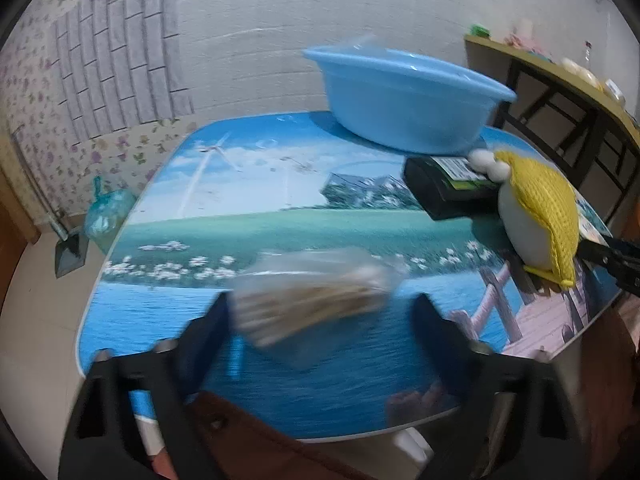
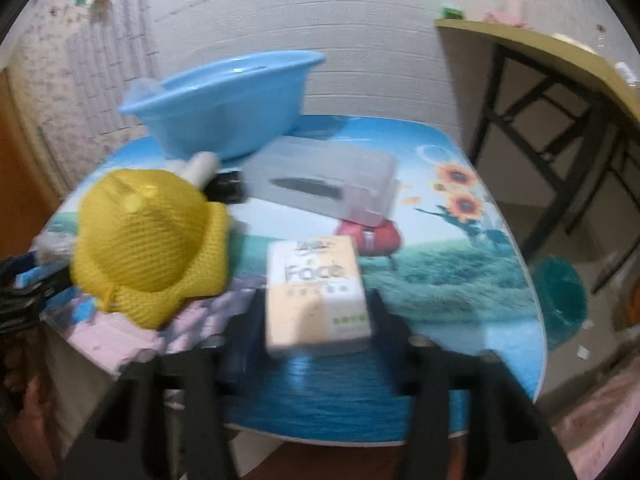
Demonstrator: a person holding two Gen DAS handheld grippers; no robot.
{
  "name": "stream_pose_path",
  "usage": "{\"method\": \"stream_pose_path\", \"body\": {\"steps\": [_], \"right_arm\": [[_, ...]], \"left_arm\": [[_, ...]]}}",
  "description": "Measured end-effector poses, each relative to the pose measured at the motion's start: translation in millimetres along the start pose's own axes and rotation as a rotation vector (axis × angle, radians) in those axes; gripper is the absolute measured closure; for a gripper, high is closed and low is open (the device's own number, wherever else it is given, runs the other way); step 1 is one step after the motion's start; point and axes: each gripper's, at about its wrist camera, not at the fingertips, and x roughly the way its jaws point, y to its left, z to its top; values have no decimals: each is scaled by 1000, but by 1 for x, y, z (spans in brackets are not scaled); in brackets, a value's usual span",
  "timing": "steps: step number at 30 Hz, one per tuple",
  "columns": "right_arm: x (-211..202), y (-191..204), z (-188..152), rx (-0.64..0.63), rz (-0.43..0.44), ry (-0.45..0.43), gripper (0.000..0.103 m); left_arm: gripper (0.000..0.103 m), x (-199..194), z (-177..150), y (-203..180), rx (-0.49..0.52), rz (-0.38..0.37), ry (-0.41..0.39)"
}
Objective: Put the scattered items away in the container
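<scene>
A light blue basin (image 1: 404, 98) stands at the far side of the printed table (image 1: 248, 200); it also shows in the right wrist view (image 2: 224, 100). My left gripper (image 1: 320, 312) is open, its jaws on either side of a clear bag of brownish snacks (image 1: 312, 300) lying on the table. My right gripper (image 2: 316, 316) has its jaws around a tissue pack marked "Face" (image 2: 316, 292); blur hides whether they press it. A yellow knitted plush (image 2: 148, 240) (image 1: 536, 216), a black box (image 1: 448, 188) and a clear plastic box (image 2: 324, 184) lie near the basin.
A red item (image 2: 372, 236) lies under the clear box's front edge. A desk with dark legs (image 2: 560, 92) stands right of the table. A teal bag (image 1: 108, 216) sits on the floor at left, a teal bin (image 2: 560, 300) at right.
</scene>
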Motion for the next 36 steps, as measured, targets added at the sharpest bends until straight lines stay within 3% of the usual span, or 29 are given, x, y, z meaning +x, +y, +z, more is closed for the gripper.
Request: {"method": "stream_pose_path", "body": {"steps": [4, 9, 19, 28, 36], "right_arm": [[-9, 2, 0, -12, -17, -34, 58], [-26, -2, 10, 7, 10, -103, 58], [-39, 5, 34, 30, 80, -131, 58], [-45, 21, 83, -16, 148, -189, 58], [-21, 35, 128, -79, 182, -193, 58]], "left_arm": [[36, -4, 1, 8, -33, -3, -9], [36, -14, 6, 10, -37, -6, -45], [36, -37, 33, 6, -44, -49, -87], [36, -51, 85, -8, -22, -87, -153], [36, -34, 138, -32, 19, -109, -194]]}}
